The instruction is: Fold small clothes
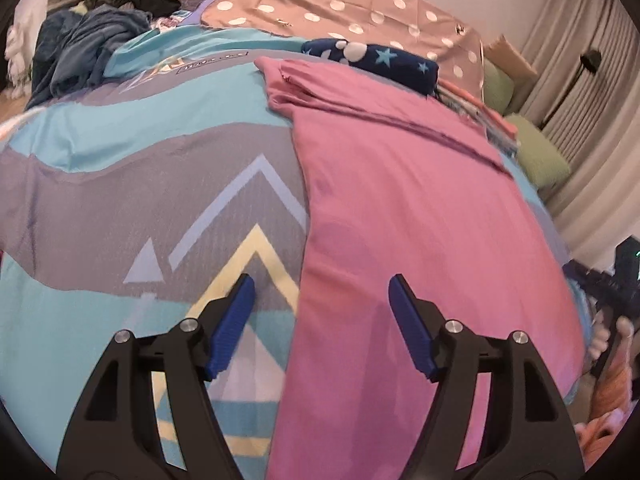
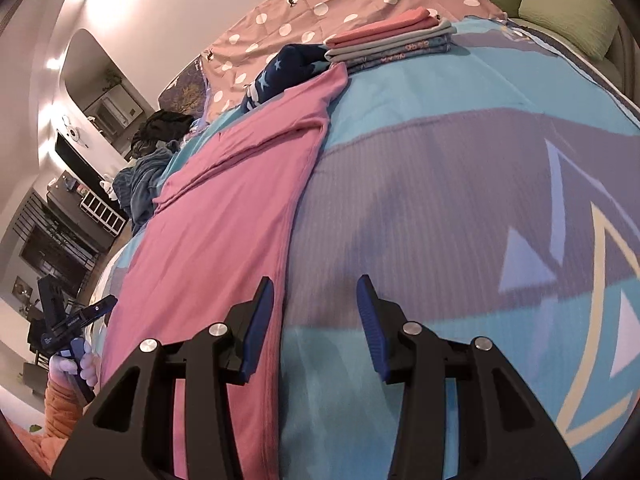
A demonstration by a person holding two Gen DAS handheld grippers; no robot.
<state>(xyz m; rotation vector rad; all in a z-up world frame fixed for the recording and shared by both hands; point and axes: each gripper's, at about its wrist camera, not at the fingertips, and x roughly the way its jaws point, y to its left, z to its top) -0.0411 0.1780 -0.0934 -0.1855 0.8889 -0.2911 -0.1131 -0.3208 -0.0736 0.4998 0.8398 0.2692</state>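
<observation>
- Two claws hover over a bed (image 1: 100, 200) covered in a blue and grey sheet with triangle prints; a pink garment (image 1: 400, 220) lies long and flat on it.
- Left claw (image 1: 320, 300): jaws wide apart, nothing in them; they straddle the garment's left edge, one blue finger over the sheet, the other over pink cloth.
- Right claw (image 2: 316, 300): jaws partly apart and empty; the garment's right edge runs under its left finger, the other finger over bare sheet.
- In the left view, a navy star-print cloth (image 1: 372, 58) lies touching the garment's far end at 12 o'clock.
- A stack of folded clothes (image 2: 392, 40) sits just beside that end, at 1 o'clock in the right view.
- A heap of dark blue and black laundry (image 1: 100, 32) lies well apart at 10 o'clock in the left view.
- A dotted pink sheet (image 1: 340, 4) lies beyond; green cushions (image 2: 568, 16) sit at the bed's far corner.
- Nothing lies on the garment's middle.
</observation>
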